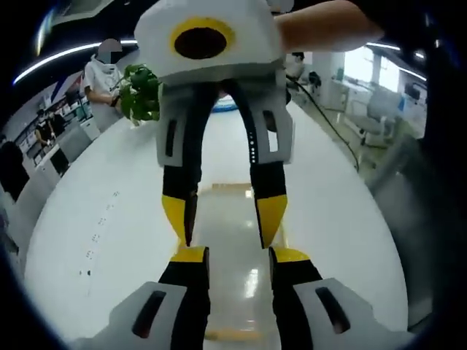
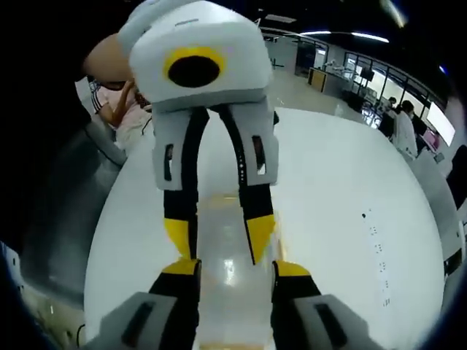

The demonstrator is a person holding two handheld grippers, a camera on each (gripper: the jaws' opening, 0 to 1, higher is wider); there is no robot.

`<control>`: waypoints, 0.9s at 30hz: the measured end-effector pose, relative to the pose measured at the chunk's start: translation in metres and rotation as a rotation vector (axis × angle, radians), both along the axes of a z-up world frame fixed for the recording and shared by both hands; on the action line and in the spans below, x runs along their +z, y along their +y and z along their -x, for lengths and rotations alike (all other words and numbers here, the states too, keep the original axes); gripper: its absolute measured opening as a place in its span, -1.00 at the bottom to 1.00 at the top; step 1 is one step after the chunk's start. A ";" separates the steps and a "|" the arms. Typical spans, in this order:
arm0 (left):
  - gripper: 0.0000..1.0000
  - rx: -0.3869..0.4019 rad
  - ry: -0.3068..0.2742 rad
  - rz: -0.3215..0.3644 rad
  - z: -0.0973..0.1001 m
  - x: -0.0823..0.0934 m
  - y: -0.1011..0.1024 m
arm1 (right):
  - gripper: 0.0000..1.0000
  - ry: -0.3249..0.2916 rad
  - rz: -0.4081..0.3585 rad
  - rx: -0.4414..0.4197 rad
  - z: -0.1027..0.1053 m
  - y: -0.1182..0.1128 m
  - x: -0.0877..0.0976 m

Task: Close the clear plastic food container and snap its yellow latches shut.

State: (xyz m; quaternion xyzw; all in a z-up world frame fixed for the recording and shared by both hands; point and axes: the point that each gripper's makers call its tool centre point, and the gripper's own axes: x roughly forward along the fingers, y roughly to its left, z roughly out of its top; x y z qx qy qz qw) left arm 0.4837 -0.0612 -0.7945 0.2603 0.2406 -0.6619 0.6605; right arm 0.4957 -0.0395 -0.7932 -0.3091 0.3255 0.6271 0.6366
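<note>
Between the jaws of the left gripper (image 1: 237, 255) lies the clear plastic container (image 1: 237, 240), smooth and glossy, catching a bright glare, with yellow plastic edging at its near and far ends. Beneath it the white table (image 1: 109, 219) looks smooth with a soft sheen. The right gripper (image 1: 226, 219) opposite has a matt white plastic shell, black arms and yellow tips.
</note>
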 end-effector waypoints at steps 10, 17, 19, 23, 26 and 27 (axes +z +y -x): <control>-0.29 -0.008 -0.063 -0.013 0.010 -0.002 -0.001 | -0.13 0.042 0.032 0.029 -0.008 0.004 -0.006; -0.23 -0.006 -0.086 -0.022 0.020 -0.008 -0.001 | 0.10 0.090 0.074 0.067 -0.009 0.002 -0.013; -0.20 -0.003 -0.108 -0.023 0.022 -0.009 -0.002 | 0.13 0.102 0.087 0.069 -0.009 0.002 -0.015; -0.12 -0.040 -0.190 -0.086 0.029 -0.020 0.001 | 0.12 0.140 0.101 0.067 -0.012 0.002 -0.019; -0.09 -0.034 -0.238 -0.082 0.031 -0.023 0.000 | 0.10 0.138 0.154 0.096 -0.011 -0.003 -0.026; -0.14 -0.027 -0.254 -0.080 0.030 -0.023 -0.001 | 0.09 0.137 0.168 0.102 -0.011 -0.005 -0.028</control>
